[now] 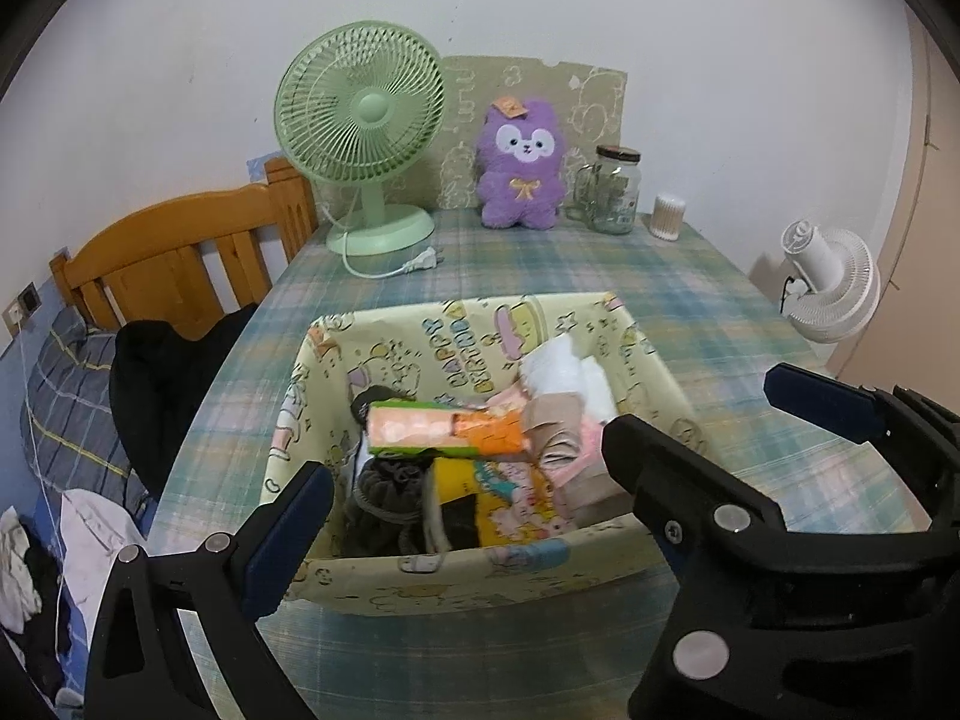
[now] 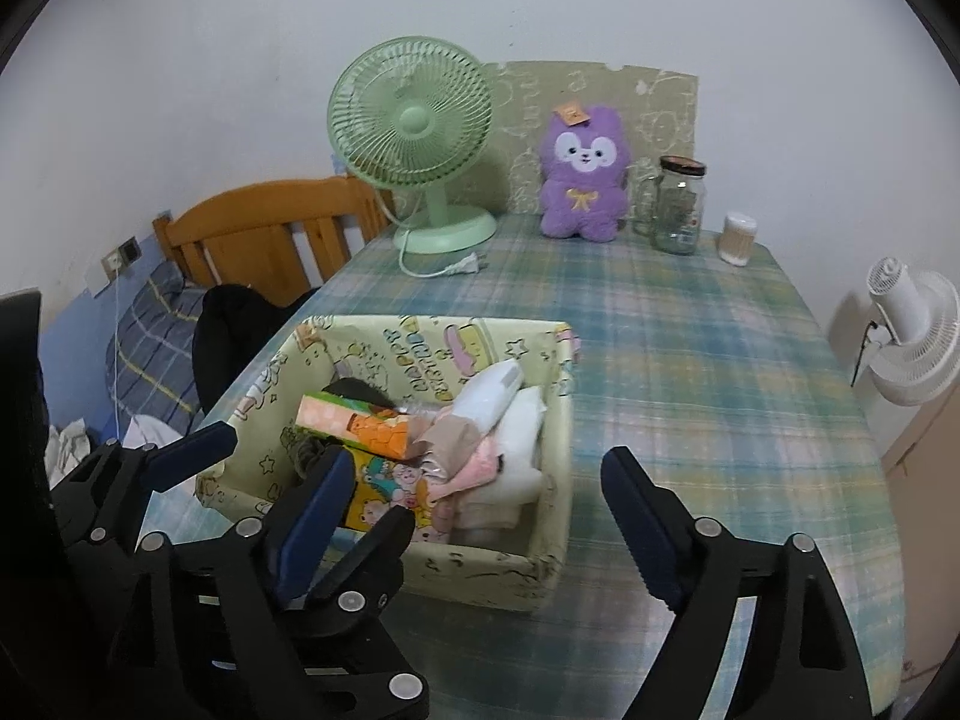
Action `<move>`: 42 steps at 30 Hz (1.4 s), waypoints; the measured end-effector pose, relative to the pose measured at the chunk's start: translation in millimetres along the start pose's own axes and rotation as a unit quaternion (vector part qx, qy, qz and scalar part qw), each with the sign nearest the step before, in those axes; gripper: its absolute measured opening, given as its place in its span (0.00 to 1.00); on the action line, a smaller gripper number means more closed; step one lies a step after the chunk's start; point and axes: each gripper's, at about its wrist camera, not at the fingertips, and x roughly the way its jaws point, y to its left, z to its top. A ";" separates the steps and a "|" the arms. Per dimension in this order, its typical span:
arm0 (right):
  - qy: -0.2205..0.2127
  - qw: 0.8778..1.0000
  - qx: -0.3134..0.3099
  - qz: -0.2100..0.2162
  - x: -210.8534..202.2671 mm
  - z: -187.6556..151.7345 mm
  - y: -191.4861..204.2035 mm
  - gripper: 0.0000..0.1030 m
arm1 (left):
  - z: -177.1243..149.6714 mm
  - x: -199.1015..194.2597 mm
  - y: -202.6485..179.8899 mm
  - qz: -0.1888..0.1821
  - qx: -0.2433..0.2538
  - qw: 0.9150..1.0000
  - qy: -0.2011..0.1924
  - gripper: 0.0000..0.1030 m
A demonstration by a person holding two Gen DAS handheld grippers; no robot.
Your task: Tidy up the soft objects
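Observation:
A pale yellow cartoon-print fabric box [image 1: 420, 579] [image 2: 480, 573] stands on the plaid table, filled with soft things: white folded cloths [image 1: 570, 375] [image 2: 510, 420], pink and beige cloths [image 1: 564, 438], an orange-green tissue pack [image 1: 444, 426] [image 2: 354, 420], a yellow cartoon pack [image 1: 516, 498] and dark socks [image 1: 390, 498]. A purple plush toy [image 1: 521, 165] [image 2: 582, 180] sits at the table's far edge. My left gripper [image 1: 462, 480] hangs open and empty over the box's near side. My right gripper [image 2: 474, 498] is open and empty at the box's right near corner; the left gripper's fingers [image 2: 192, 456] show at its left.
A green desk fan [image 1: 360, 132] [image 2: 414, 132] with its loose plug [image 1: 420, 264], a glass jar [image 1: 612, 189] [image 2: 681, 204] and a cotton swab tub [image 1: 668, 216] stand at the back. A white fan [image 1: 834, 282] is off the right edge. A wooden bed and dark clothes lie left.

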 end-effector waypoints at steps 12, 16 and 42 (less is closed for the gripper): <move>-0.042 0.999 0.024 -0.019 -43.2 2.1 -29.6 0.97 | 14.4 -27.5 -34.4 -0.001 0.018 0.999 -0.044 1.00; -0.057 0.997 0.035 -0.029 -58.6 2.3 -43.0 0.97 | 18.6 -38.1 -46.8 -0.007 0.023 0.998 -0.059 1.00; -0.148 0.980 0.103 -0.088 -154.6 -8.1 -116.5 1.00 | 29.3 -105.0 -108.2 -0.008 0.045 0.990 -0.134 1.00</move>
